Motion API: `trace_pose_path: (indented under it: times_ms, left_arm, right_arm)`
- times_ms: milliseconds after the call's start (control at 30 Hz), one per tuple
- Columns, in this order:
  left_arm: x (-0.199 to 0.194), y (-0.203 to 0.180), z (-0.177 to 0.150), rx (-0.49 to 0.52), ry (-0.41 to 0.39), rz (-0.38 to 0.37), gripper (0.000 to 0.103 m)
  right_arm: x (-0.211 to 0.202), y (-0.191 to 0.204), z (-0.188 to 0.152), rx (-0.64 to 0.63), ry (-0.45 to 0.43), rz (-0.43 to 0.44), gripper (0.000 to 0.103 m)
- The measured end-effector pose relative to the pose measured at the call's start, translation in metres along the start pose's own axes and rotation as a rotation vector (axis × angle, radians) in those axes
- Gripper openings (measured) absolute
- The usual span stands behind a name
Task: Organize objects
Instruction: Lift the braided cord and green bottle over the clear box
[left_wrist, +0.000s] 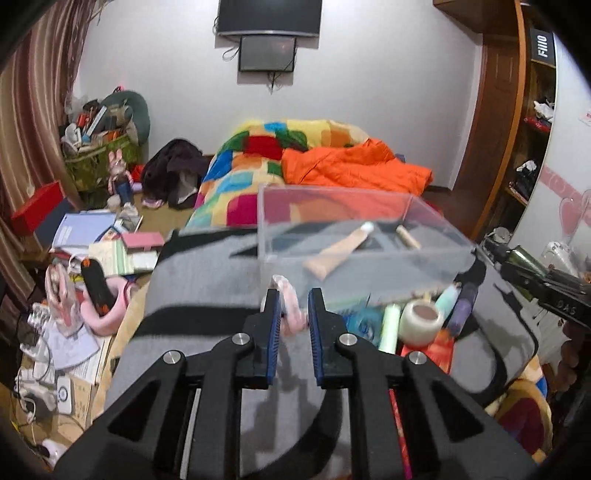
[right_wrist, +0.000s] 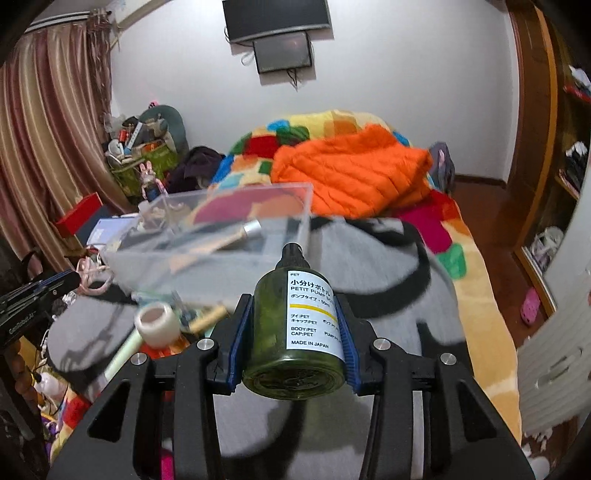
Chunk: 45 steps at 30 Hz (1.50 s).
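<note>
A clear plastic box (left_wrist: 362, 236) stands on the grey and black blanket (left_wrist: 207, 280) and holds a beige tube (left_wrist: 340, 251) and a small stick. My left gripper (left_wrist: 293, 310) is shut on a pink and white soft item (left_wrist: 291, 306) just in front of the box. My right gripper (right_wrist: 295, 325) is shut on a green pump bottle (right_wrist: 295, 332) with a white label, its black cap pointing at the box (right_wrist: 221, 236). The right gripper also shows at the right edge of the left wrist view (left_wrist: 532, 266).
Loose items lie beside the box: a roll of tape (left_wrist: 421, 317), a pale green tube (left_wrist: 389, 326), a purple bottle (left_wrist: 465, 299). An orange jacket (left_wrist: 351, 166) and a patchwork blanket (left_wrist: 251, 162) lie behind. Cluttered floor at left; wooden shelves at right.
</note>
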<state>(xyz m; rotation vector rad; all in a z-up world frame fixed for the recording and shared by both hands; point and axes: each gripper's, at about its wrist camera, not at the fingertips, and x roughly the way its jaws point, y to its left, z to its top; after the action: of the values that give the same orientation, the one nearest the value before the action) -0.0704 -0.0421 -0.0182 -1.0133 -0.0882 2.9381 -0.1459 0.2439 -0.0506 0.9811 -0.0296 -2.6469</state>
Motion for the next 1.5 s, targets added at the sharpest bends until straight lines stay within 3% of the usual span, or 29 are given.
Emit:
trace_pose_path:
  times_ms: [233,367,500,633,733,767,800,867,1100,1333,1500]
  left_arm:
    - [0.009,-0.004,0.025,0.015,-0.02,-0.004,0.01]
    - [0.011,0.003,0.02,0.004,0.019,-0.048,0.013]
    - [0.031,0.003,-0.002,0.028,0.116,-0.036,0.031]
    - [0.056,0.008,-0.023,-0.022,0.238,-0.082,0.031]
    - [0.068,0.008,-0.032,-0.054,0.269,-0.121,0.031]
    - [0.071,0.007,-0.034,-0.054,0.262,-0.117,0.025]
    - [0.073,0.006,-0.035,-0.051,0.254,-0.106,0.013]
    - [0.077,0.006,-0.038,-0.058,0.26,-0.105,0.006]
    - [0.045,0.017,-0.029,-0.094,0.165,-0.069,0.005]
    - [0.013,0.021,0.016,-0.079,0.038,-0.077,0.004]
    - [0.021,0.011,0.051,-0.044,-0.008,-0.078,0.004]
  right_arm:
    - [0.021,0.015,0.026,-0.01,-0.021,0.037,0.038]
    - [0.028,0.018,0.038,-0.023,-0.026,0.055,0.038]
    - [0.033,0.018,0.05,-0.041,-0.031,0.056,0.038]
    - [0.037,0.019,0.056,-0.056,-0.033,0.047,0.038]
    - [0.041,0.021,0.057,-0.069,-0.026,0.046,0.038]
    - [0.043,0.022,0.057,-0.073,-0.022,0.046,0.038]
    - [0.045,0.024,0.056,-0.076,-0.017,0.046,0.038]
    - [0.048,0.026,0.053,-0.083,-0.007,0.047,0.038]
    - [0.054,0.032,0.052,-0.113,-0.004,0.029,0.038]
    - [0.057,0.032,0.068,-0.095,-0.015,0.054,0.038]
    - [0.069,0.035,0.079,-0.09,0.0,0.064,0.038]
